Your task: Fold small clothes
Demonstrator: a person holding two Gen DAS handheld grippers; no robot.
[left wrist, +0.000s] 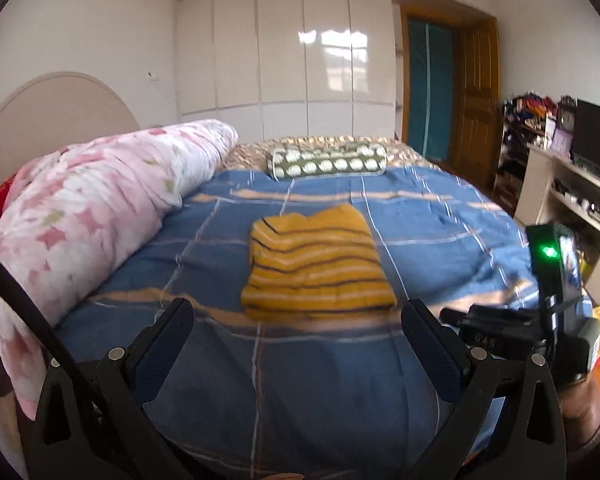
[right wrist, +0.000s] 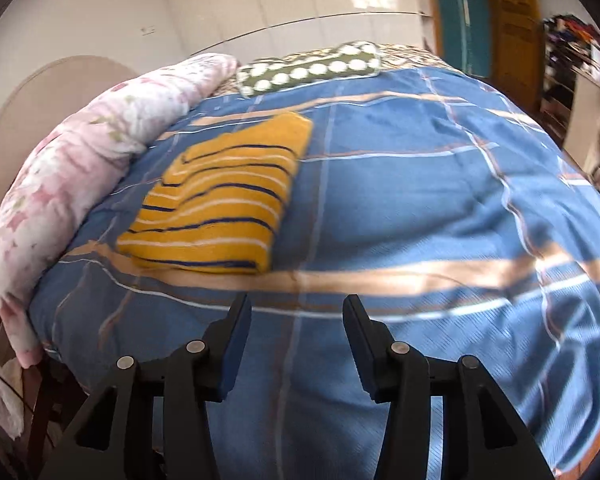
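Mustard-yellow striped knit garment [left wrist: 318,266] folded, lying at twelve o'clock on blue plaid bedcover [left wrist: 440,216]. Left gripper [left wrist: 296,328] and right gripper [right wrist: 297,322]: jaws apart, empty. Fold looks finished; next, fetch another piece.

Folded yellow striped sweater [right wrist: 220,196] lies on the blue bedspread [right wrist: 420,184], beyond the right gripper's [right wrist: 297,308] empty, parted fingers [right wrist: 236,340].

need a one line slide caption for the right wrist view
Open right gripper above the blue plaid bedsheet, with the folded yellow striped knit garment lying ahead to its left.
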